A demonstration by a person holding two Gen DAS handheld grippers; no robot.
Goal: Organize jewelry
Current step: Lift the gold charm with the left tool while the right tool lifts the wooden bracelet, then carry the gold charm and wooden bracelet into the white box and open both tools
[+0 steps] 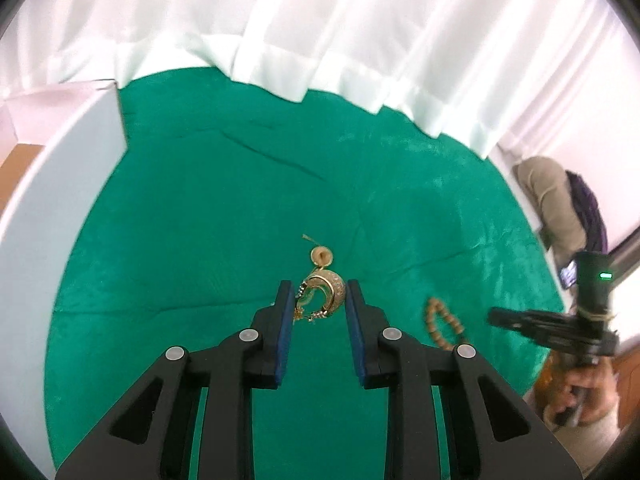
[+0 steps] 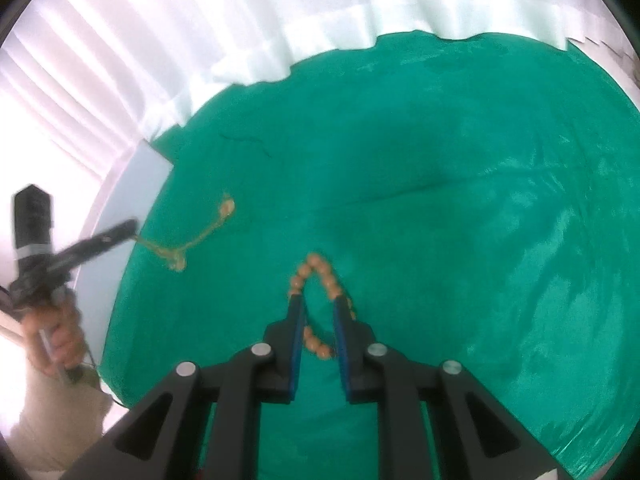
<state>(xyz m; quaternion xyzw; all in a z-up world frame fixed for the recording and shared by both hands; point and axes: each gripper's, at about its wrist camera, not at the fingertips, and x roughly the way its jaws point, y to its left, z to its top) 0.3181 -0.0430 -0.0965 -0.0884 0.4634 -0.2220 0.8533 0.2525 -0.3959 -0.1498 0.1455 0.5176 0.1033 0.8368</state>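
My left gripper [image 1: 319,300] pinches the gold earring [image 1: 322,294], lifted over the green cloth [image 1: 200,220]; my right gripper [image 2: 319,308] clamps the bead bracelet [image 2: 316,266]. Pick-up step; next, I judge, carrying both to the white box [image 1: 60,200]

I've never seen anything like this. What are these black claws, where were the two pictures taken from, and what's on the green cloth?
There is no robot here. A person holds a two-fingered gripper in each hand, and each has a wide-angle camera looking along its fingers. One picture looks out from the left gripper, the other from the right gripper. The left pinches a gold ornament, whose chain trails onto the green cloth. The right seems closed on a wooden bead bracelet.
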